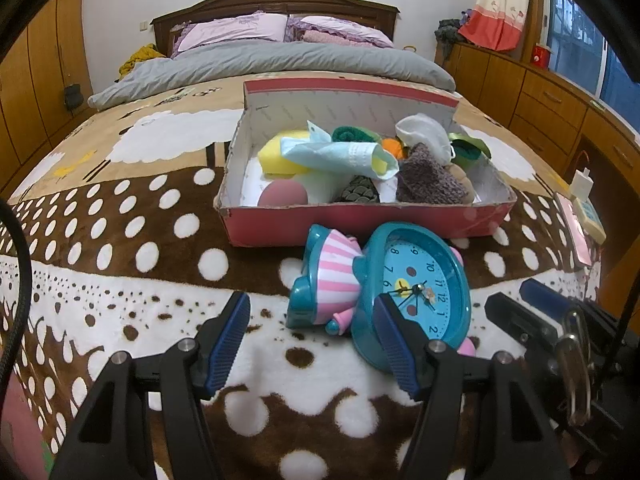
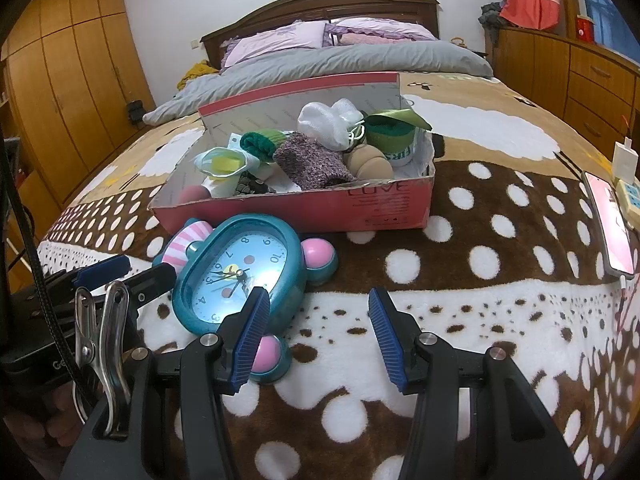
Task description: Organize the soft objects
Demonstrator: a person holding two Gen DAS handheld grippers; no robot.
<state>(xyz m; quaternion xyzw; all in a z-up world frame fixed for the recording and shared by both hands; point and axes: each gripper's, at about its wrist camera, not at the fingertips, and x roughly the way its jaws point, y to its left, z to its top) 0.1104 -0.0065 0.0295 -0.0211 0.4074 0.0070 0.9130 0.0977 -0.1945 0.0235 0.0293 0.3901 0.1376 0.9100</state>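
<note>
Soft things [image 1: 362, 168] sit piled in the pink cardboard box [image 1: 360, 222] on the bed, on the spotted brown-and-white blanket [image 1: 120, 240], just past the clock. In the pile: a yellow sponge [image 1: 280, 156], a pale blue cloth [image 1: 340, 156], a purple knitted sock [image 2: 312, 162], a white mesh puff [image 2: 330, 122], green rolled fabric [image 2: 260, 142], a tan plush piece [image 2: 370, 164] and a pink round thing [image 1: 284, 194] in the near corner.

Handling, my guess: all light, squashy, no breakage risk. They'll deform under the pads, so pinch a bunched fold or the thick middle, not a loose edge. Mesh puff and sock look grippy; the cloth may slide or trail and drag its neighbours out. Sock lies on top near the front wall, easiest pick.

The teal alarm clock [image 1: 416, 292] with its pink-striped figure [image 1: 332, 280] is hard plastic, not a soft item. It lies on the blanket touching the box's front wall and blocks a low approach.

Left tool [image 1: 310, 340]: spread, nothing pinched, right pad in front of the clock rim. Right tool [image 2: 316, 336]: spread, empty, over bare blanket beside the clock.

Hard to tell: what lies under the pile, what the dark patterned thing [image 1: 358, 192] is, and the box floor. A phone [image 2: 610, 228] and charger [image 2: 626, 160] sit at the bed's right edge.
</note>
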